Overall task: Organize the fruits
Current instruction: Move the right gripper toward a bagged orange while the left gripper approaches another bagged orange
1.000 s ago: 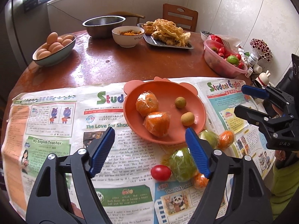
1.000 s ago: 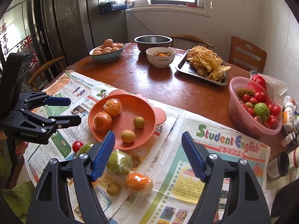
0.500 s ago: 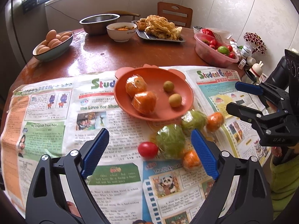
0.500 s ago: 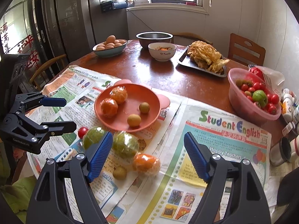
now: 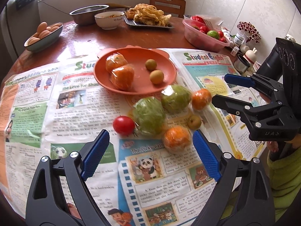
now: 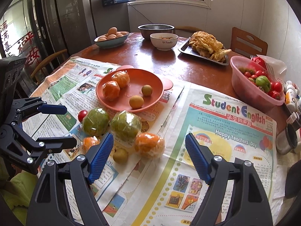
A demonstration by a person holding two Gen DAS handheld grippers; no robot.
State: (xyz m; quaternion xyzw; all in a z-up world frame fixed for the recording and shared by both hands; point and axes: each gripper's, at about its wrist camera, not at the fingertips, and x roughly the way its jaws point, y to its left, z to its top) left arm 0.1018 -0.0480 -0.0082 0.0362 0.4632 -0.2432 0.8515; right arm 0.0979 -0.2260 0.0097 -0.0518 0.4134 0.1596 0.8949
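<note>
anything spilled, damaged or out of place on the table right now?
No spill or damage shows. What is out of place is loose fruit on the newspaper beside the orange plastic plate: two green plastic-wrapped fruits, two wrapped oranges, a red tomato and a small yellow-green fruit.

Round brown worktop point(image 6: 197, 69), glossy, near half covered by newspaper sheets point(image 6: 222, 131) spread under both claws. Directly on the bare wood, well beyond the right claw point(image 6: 148, 158): egg bowl point(image 6: 111, 38), steel bowl point(image 6: 156, 30), white bowl point(image 6: 164, 41), tray of fried food point(image 6: 205, 53). Pink basin point(image 6: 252, 86) is seen far right, small bottles point(image 6: 290, 98) beside it.
</note>
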